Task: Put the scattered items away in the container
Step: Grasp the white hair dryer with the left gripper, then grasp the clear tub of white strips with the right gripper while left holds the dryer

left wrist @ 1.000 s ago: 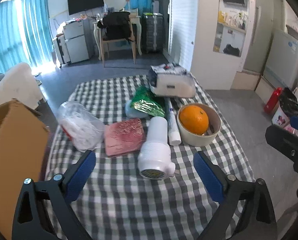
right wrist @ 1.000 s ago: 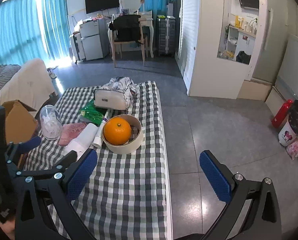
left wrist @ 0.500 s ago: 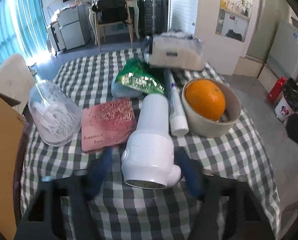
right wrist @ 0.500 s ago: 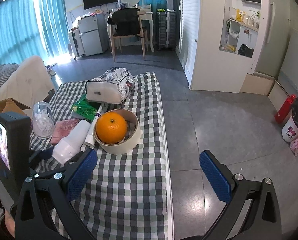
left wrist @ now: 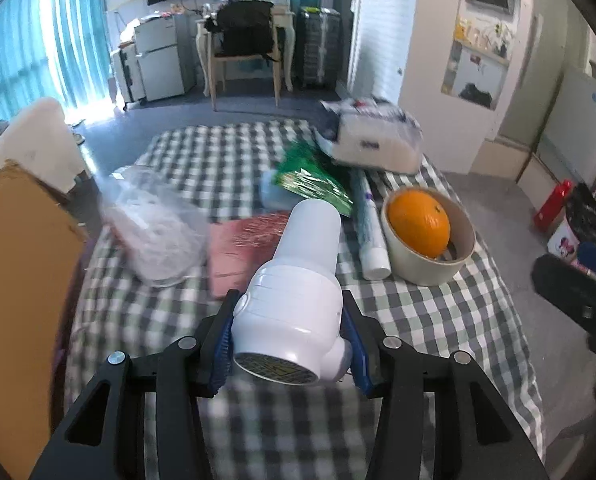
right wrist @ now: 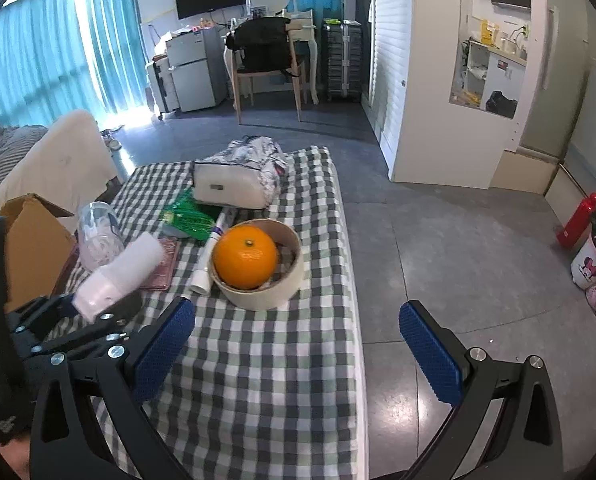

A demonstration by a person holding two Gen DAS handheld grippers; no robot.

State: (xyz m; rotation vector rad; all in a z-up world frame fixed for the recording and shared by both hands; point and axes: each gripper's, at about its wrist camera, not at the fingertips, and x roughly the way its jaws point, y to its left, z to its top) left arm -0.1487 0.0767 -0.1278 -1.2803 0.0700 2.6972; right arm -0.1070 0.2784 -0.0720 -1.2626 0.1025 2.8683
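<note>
My left gripper [left wrist: 289,344] is shut on the wide end of a white hair dryer [left wrist: 298,288], lifted a little above the checked tablecloth [left wrist: 418,320]; it also shows in the right wrist view [right wrist: 117,276]. A brown cardboard box [left wrist: 21,300] stands at the table's left. On the table lie a clear plastic bag [left wrist: 153,224], a pink packet [left wrist: 241,248], a green packet [left wrist: 314,184], a white tube [left wrist: 370,232], a bowl [left wrist: 458,256] with an orange [left wrist: 418,220], and a white pouch [left wrist: 378,140]. My right gripper [right wrist: 298,348] is open and empty over the table's right edge.
The table's right edge drops to grey floor [right wrist: 458,248]. A red bottle [right wrist: 578,220] and small bin [right wrist: 594,264] stand on the floor at right. A chair [right wrist: 265,60] and a small fridge [right wrist: 189,76] are far behind. A sofa arm [right wrist: 57,160] is at the left.
My left gripper moved forward, closed on the hair dryer's wide end and raised it. My right gripper stayed open and drifted a little closer to the table.
</note>
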